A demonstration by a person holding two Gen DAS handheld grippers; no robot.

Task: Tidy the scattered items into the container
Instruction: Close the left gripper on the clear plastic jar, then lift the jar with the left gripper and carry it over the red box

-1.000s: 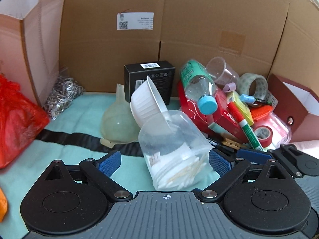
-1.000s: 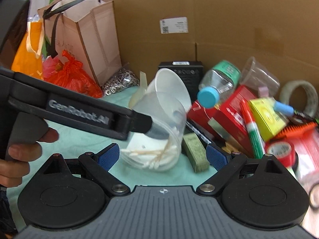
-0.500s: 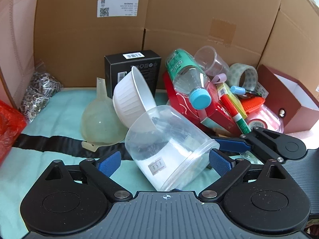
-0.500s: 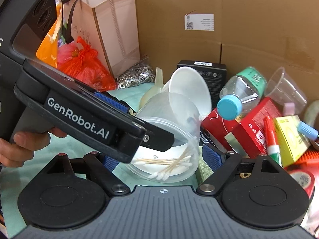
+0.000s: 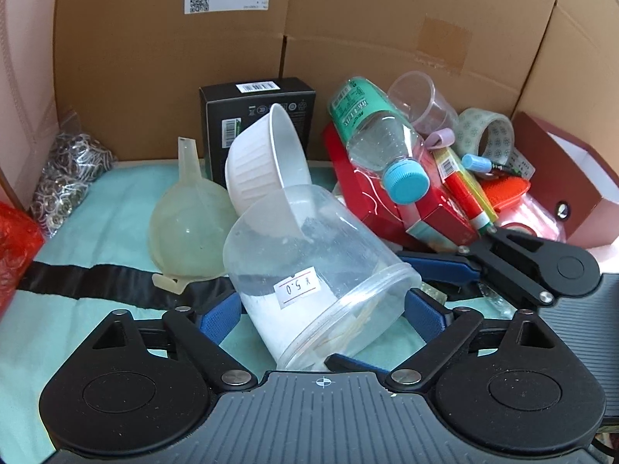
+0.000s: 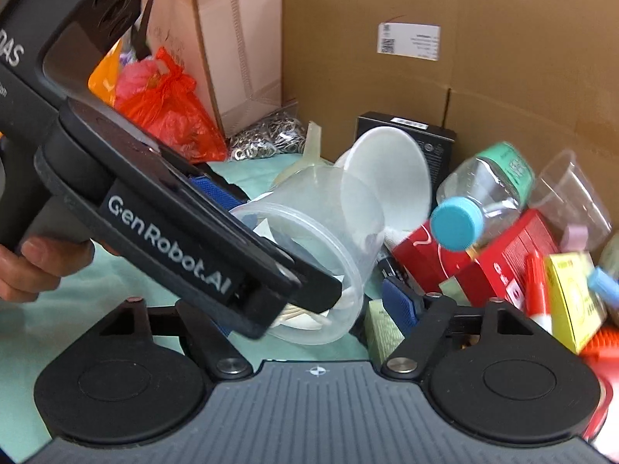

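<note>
1. Both grippers have crept in on the clear jar [image 5: 321, 255] since the earlier frame. It now sits deeper between the fingers, and both sets of jaws have just been closing around it.
2. Left gripper [image 5: 323, 313]: its blue pads [image 5: 220, 315] stand right at the jar's side walls, one on each side. Whether they press yet I cannot tell.
3. Right gripper [image 6: 309, 309]: it stands open, and its visible pad [image 6: 400, 305] is just clear of the jar's rim. The other pad is hidden behind the left gripper's body.
4. Between the fingers, the jar lies tilted on its side on the green cloth [image 5: 116, 208]. Its mouth is toward the right gripper, and cotton swabs [image 5: 348, 328] lie loose inside.
5. To do this well, I would squeeze gently, since thin plastic will likely flex and slip. One gripper should take the wall squarely while the other steadies the rim.
6. The mouth should be tipped upward before lifting, or the swabs may spill.
7. Just beyond the fingertips, the white bowl [image 5: 267, 154] touches the jar and the funnel [image 5: 185, 224] sits just beside it. Drawing the jar back toward the fingers should keep them from toppling.
</note>
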